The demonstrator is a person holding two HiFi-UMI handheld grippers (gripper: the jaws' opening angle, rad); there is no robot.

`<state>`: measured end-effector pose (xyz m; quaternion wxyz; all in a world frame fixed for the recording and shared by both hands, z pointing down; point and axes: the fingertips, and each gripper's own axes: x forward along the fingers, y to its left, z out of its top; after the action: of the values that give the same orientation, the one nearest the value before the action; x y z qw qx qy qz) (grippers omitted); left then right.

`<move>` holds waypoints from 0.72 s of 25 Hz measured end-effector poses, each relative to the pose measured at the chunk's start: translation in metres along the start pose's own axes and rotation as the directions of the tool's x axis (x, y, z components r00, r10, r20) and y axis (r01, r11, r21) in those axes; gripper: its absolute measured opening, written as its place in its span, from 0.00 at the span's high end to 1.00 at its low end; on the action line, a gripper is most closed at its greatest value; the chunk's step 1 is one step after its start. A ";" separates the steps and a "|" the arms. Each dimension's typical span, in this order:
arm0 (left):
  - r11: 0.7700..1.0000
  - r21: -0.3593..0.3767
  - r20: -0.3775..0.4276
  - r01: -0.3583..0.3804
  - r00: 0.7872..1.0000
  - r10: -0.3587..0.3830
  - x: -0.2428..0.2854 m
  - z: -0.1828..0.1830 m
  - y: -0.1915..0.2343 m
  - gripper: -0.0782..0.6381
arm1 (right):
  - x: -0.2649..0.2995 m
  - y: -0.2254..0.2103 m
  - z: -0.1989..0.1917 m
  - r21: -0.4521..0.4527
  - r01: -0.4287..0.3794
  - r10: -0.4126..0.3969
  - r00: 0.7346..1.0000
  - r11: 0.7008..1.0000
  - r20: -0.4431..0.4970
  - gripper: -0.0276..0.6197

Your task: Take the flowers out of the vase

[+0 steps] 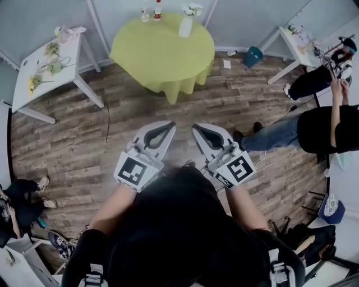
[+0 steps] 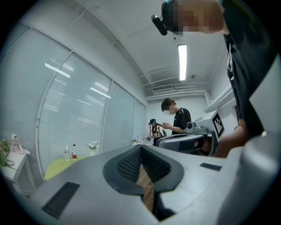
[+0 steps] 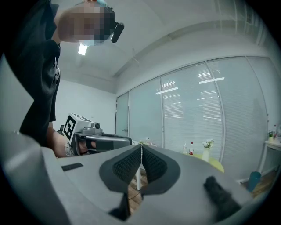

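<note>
Holding nothing, left claw (image 1: 170,124), right claw (image 1: 196,127) closed

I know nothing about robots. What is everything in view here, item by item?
round table: one, yellow-green cloth, top centre
vase: one, white, on the round table's far side
flowers: one small bunch, white, in the vase
bottles: two, one clear and one with red, left of the vase
side tables: two, white, one far left, one upper right
loose flowers: several, pale and yellow, on the left side table
bin: one, teal, on the floor right of the round table
floor: wood planks, brown
bystanders: at least two, dark clothes, right edge and lower left
left gripper: grey, jaws together, empty
right gripper: grey, jaws together, empty
</note>
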<state>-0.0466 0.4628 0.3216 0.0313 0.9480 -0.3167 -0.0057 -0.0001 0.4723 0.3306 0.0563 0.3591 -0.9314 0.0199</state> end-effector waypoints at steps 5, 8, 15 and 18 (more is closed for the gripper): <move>1.000 -0.014 -0.017 -0.001 1.000 0.001 0.008 -0.007 0.005 0.87 | 0.002 -0.013 -0.001 0.007 0.012 -0.012 1.000 1.000 0.008 0.93; 1.000 -0.011 -0.027 -0.011 1.000 0.010 0.017 -0.005 0.012 0.87 | 0.005 -0.025 -0.002 0.010 0.017 -0.017 1.000 1.000 0.015 0.93; 1.000 -0.005 -0.028 -0.029 0.999 0.029 0.054 -0.003 0.030 0.87 | 0.016 -0.067 -0.004 0.015 0.003 -0.003 1.000 1.000 0.030 0.93; 0.999 -0.006 -0.039 -0.035 0.999 0.035 0.074 -0.002 0.037 0.87 | 0.022 -0.089 -0.003 0.006 -0.007 0.007 0.999 1.000 0.032 0.93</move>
<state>-0.0100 0.3890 0.3266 0.0408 0.9422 -0.3325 0.0121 0.0435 0.3922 0.3356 0.0404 0.3562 -0.9334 0.0170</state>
